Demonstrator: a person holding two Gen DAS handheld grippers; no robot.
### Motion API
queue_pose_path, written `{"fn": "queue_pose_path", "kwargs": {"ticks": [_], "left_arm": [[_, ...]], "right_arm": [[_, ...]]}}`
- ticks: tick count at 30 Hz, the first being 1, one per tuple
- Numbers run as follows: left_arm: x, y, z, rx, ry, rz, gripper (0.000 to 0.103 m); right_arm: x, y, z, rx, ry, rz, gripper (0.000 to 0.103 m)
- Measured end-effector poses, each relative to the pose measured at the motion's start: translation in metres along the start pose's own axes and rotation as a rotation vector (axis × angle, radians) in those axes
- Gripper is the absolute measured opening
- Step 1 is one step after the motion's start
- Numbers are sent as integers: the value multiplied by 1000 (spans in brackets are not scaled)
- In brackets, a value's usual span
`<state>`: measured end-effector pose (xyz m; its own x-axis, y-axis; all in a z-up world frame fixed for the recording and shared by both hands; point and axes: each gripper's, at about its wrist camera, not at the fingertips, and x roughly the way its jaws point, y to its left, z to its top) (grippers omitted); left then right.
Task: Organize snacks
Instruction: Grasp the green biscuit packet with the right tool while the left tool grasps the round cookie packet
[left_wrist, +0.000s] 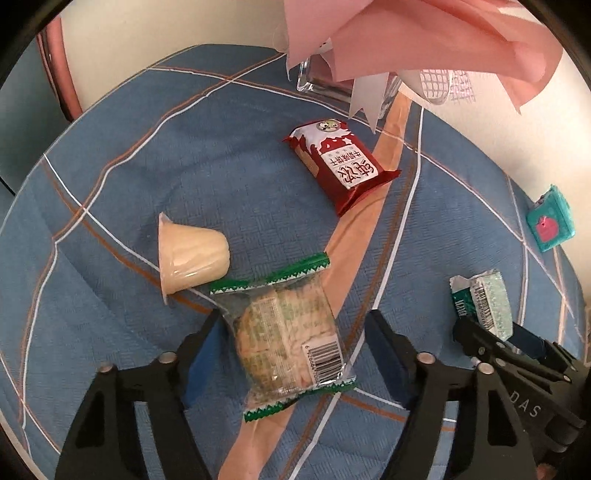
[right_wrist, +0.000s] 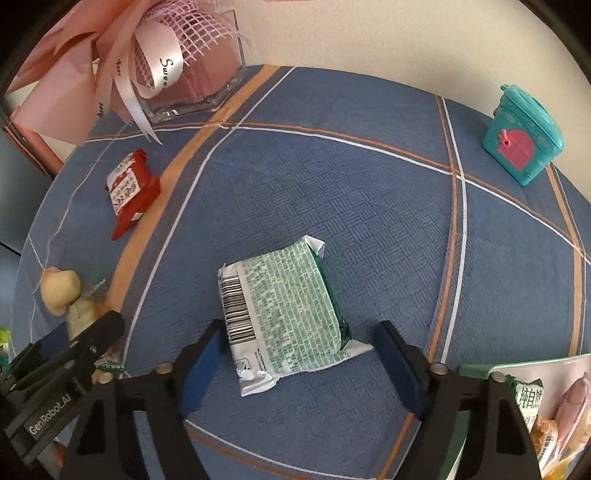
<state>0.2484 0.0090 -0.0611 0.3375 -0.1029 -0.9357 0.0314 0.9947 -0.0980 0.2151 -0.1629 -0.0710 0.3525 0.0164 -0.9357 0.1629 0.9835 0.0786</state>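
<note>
1. The left claw (left_wrist: 291, 354) points steeply down at the tabletop (left_wrist: 229, 177), which is covered by a blue woven cloth crossed by white and orange lines.
2. Its blue-padded fingers (left_wrist: 201, 358) stand on either side of a clear cracker packet with green zigzag ends (left_wrist: 288, 339); a gap shows at each pad, so the claw is spread around the packet, not pinching it.
3. A cream plastic pudding cup (left_wrist: 192, 254) lies on its side just to the far left of the cracker packet.
4. A red and white biscuit packet (left_wrist: 343, 162) lies farther off, partly on the broad orange stripe.
5. The right claw (right_wrist: 299, 365) likewise points down, spread around a silver and green printed foil packet (right_wrist: 284, 314) that lies flat with its barcode uppermost; the pads (right_wrist: 399, 369) do not touch it.
6. A clear glass square vase with pink paper and white ribbon (right_wrist: 199, 81) stands at the far left edge.
7. A teal toy box with a pink door (right_wrist: 521, 140) stands at the far right, well apart from the snacks.
8. A tray holding further snack packets (right_wrist: 535, 398) shows at the near right.
</note>
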Motion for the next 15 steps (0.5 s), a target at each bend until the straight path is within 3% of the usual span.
{"fn": "queue_pose_path", "kwargs": {"ticks": [3,7,15], "left_arm": [[1,-5,1,7,-4,34,60],[-2,-3,1,-6,-7,18,51],[-14,-14,-12,19,19,-31,51]], "right_arm": [[0,4,2,-17,-6,-8,71],[-1,7,-2,-26,-6,-5,65],[-14,-1,-28,7,11,14,57]]}}
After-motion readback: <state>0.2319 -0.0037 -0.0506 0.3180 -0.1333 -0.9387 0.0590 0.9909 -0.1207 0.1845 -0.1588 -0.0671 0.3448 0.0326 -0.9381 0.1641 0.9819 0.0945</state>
